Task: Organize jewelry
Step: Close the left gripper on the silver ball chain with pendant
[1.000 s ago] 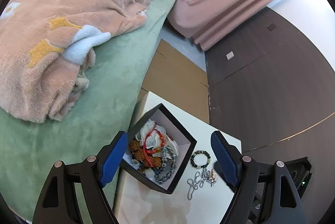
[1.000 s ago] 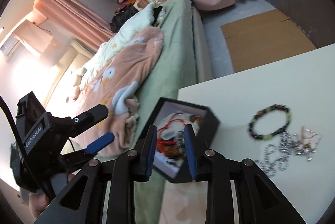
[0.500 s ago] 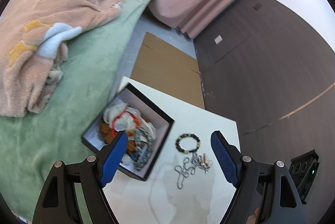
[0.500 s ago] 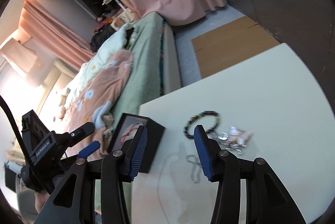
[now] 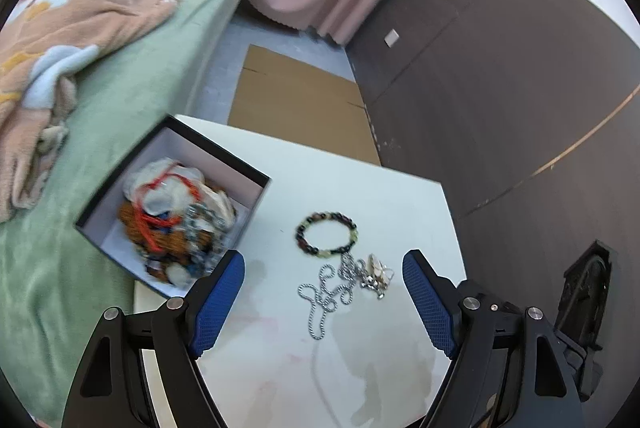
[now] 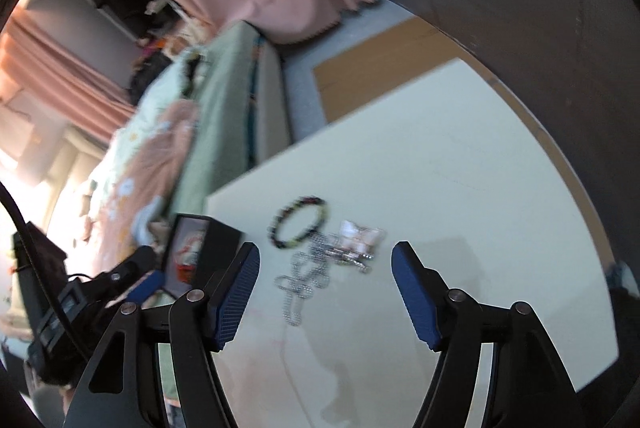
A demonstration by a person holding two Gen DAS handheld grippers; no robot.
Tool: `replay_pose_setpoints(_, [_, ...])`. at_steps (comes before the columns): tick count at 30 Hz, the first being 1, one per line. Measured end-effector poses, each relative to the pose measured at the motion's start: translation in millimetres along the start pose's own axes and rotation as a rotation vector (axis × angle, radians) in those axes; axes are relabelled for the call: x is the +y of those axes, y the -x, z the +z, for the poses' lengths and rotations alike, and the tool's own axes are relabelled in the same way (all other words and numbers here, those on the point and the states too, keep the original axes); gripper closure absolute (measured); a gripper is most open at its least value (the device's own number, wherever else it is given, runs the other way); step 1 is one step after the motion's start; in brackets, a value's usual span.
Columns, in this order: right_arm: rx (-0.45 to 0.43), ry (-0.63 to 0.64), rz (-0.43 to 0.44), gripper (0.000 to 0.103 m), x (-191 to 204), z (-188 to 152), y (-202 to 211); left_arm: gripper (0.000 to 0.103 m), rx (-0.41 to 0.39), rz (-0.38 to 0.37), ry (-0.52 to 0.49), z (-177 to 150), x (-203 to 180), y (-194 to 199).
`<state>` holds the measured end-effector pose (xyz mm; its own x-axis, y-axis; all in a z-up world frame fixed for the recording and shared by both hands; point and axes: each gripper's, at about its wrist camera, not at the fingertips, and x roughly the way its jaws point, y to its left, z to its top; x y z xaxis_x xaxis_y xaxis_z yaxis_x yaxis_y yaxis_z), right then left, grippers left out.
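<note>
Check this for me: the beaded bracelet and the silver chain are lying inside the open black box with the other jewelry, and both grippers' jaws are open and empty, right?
Not quite. The left wrist view shows the dark beaded bracelet and the tangled silver chain lying on the white tabletop, beside the open black box, not inside it. The rest holds: the jaws of the left gripper and right gripper are open and empty.

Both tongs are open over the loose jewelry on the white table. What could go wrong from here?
1. The silver chain necklace lies coiled against the beaded bracelet and the pale charm cluster; grabbing one may drag the others.
2. The black open box sits at the white table's edge beside the bed, already heaped; a nudge might tip it off.
3. The left tongs and right tongs both frame the same pile and could collide.
</note>
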<state>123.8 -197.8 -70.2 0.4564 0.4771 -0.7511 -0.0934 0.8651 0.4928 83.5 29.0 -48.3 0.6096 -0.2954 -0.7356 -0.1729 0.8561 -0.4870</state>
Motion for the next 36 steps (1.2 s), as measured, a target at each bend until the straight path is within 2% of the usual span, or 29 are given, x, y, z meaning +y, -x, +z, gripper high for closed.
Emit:
replay_pose_setpoints(4, [0.044, -0.053, -0.034, 0.034, -19.2, -0.2, -4.7, 0.021, 0.019, 0.007, -0.030, -6.4, -11.4, -16.3])
replay_pose_setpoints(9, [0.046, -0.074, -0.060, 0.034, -31.8, 1.0, 0.0, 0.024, 0.049, 0.027, -0.057, -12.6, -24.4, -38.8])
replay_pose_setpoints(23, [0.057, -0.163, -0.055, 0.034, -63.7, 15.1, 9.8, 0.024, 0.119, 0.179, -0.143, -32.1, -51.8, -107.7])
replay_pose_setpoints(30, [0.047, -0.198, -0.044, 0.034, -76.4, 20.6, 17.2, 0.024, 0.088, 0.298, -0.184, -38.0, -54.7, -125.1])
replay_pose_setpoints(36, [0.049, -0.211, -0.042, 0.034, -81.8, 21.9, 18.9, 0.024, 0.043, 0.335, -0.206, -42.0, -61.4, -130.9])
